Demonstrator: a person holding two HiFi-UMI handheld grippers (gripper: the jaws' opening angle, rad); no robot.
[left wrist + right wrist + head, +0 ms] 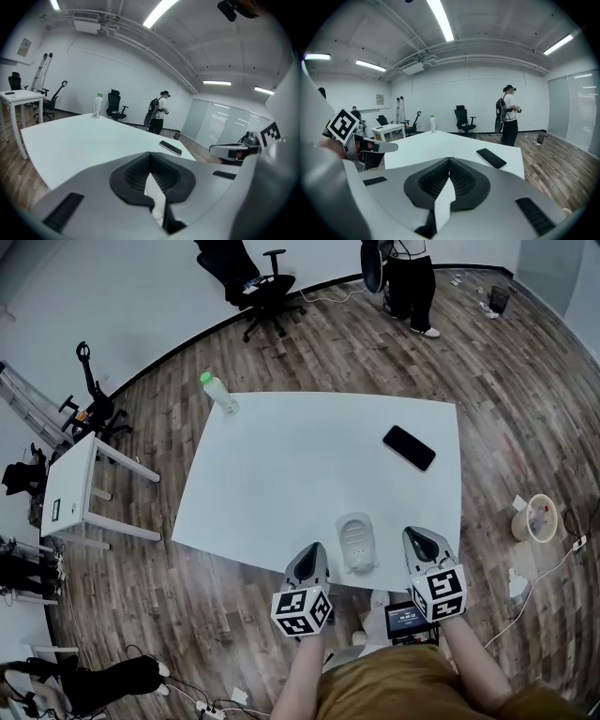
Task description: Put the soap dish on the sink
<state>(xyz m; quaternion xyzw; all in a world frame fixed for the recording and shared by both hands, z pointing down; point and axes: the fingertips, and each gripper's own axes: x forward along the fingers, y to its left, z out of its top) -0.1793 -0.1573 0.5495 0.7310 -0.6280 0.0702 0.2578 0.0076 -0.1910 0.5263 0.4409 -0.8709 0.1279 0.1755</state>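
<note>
The soap dish (357,542), a pale grey oval tray with slots, lies on the white table (300,465) near its front edge. My left gripper (310,551) hovers just left of the dish, and my right gripper (419,538) just right of it. Neither touches the dish. In the left gripper view the jaws (150,157) are shut with nothing between them, and the right gripper (234,150) shows at the side. In the right gripper view the jaws (450,163) are likewise shut and empty. The dish is hidden in both gripper views.
A black phone (409,447) lies on the table's far right and a green-capped bottle (218,393) stands at its far left corner. A person (410,282) and an office chair (258,287) are beyond the table. A small white side table (75,488) stands at the left.
</note>
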